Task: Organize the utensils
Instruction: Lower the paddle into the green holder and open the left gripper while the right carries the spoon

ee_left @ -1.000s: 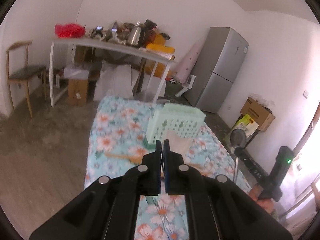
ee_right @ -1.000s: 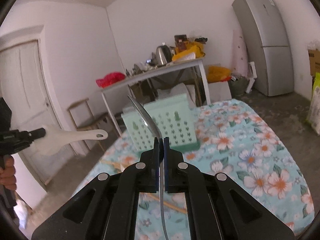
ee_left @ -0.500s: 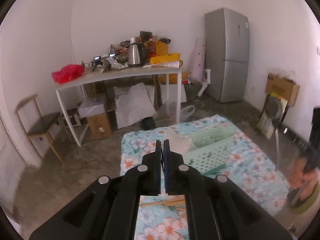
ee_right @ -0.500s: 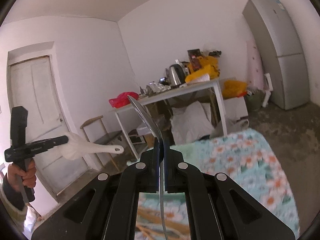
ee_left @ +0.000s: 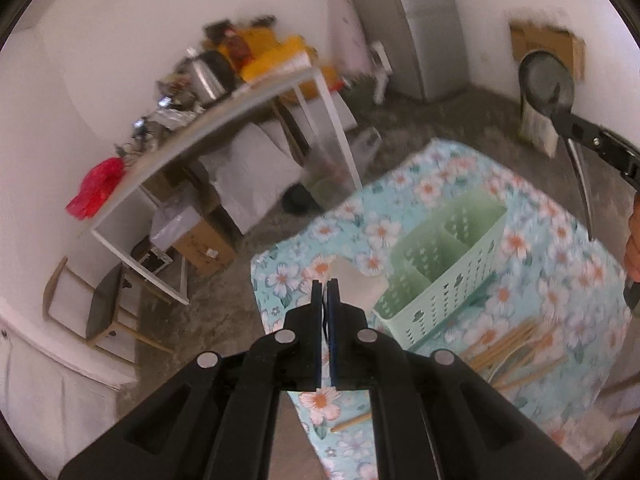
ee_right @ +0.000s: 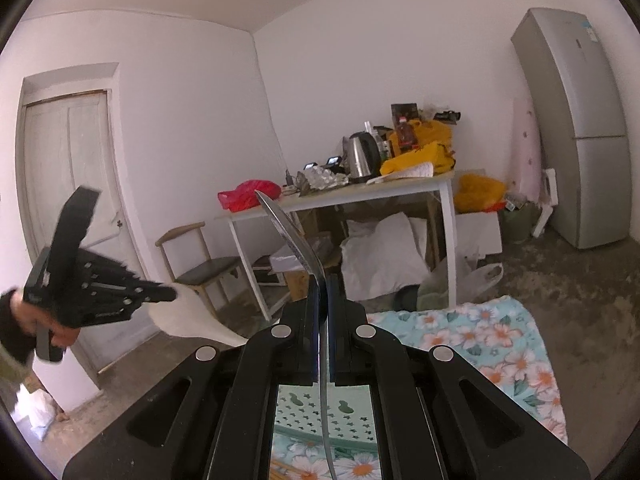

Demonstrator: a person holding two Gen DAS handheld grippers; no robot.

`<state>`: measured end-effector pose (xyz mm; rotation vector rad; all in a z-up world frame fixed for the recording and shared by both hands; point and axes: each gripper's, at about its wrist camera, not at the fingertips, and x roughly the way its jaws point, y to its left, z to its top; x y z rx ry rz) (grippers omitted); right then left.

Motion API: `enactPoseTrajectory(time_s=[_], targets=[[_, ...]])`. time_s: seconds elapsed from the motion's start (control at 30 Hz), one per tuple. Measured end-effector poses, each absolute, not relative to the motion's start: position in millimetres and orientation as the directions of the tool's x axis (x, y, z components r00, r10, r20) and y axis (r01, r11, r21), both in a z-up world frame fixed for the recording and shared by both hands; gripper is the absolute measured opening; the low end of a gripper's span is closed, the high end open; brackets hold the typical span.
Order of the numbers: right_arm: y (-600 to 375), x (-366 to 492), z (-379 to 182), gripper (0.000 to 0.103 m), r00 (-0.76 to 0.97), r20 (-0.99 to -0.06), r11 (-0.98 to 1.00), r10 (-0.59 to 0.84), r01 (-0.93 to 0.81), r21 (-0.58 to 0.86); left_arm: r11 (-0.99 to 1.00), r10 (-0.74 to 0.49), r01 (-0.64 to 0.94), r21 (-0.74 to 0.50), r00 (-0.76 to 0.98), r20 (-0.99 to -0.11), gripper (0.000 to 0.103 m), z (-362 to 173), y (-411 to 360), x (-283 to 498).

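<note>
So compared with a second ago our left gripper (ee_left: 325,282) has swung round and now looks down on the green basket (ee_left: 440,268) from above, where before it faced the basket's side; we can see its divided compartments now, and the picture is tilted and blurry. Its jaws are clamped on a white rice paddle (ee_right: 192,316), whose broad end sticks out past the fingertips towards the basket.

Our right gripper (ee_right: 323,280) has come up too; the basket that filled the middle of its view earlier now only peeks out low between the fingers. Its jaws are pinched tight on the metal spoon (ee_right: 288,228), bowl up and handle hanging down.

Basket sits on the floral tablecloth (ee_left: 540,216); loose wooden chopsticks (ee_left: 516,344) lie just beside it, one more near the cloth's edge.

Around us: cluttered white table (ee_right: 360,196) with a kettle (ee_right: 362,154) and red bag (ee_right: 248,194), a chair (ee_right: 204,268), the fridge (ee_right: 580,128), a door (ee_right: 68,208); nothing sits between the paddle and the basket.
</note>
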<state>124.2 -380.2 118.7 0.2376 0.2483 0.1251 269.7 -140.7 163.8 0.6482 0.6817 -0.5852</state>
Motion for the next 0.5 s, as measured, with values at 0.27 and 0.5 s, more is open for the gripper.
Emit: enactPoseTrajectory(time_s=[0.27,0.5], targets=[[-376.3,132.8,112.2,0.002,0.954,-0.261,0.970,0.147,-0.088,0.228,0.575,-0.186,0.725,0.378,0.566,-0.803,0.002,147.2,-167.9,290.5],[-376.6,139.0,115.7,0.002,0.954,-0.261,0.968,0.148,-0.086,0.234,0.555,-0.201,0.751,0.357,0.538,-0.819,0.002,146.6,-178.5,293.6]])
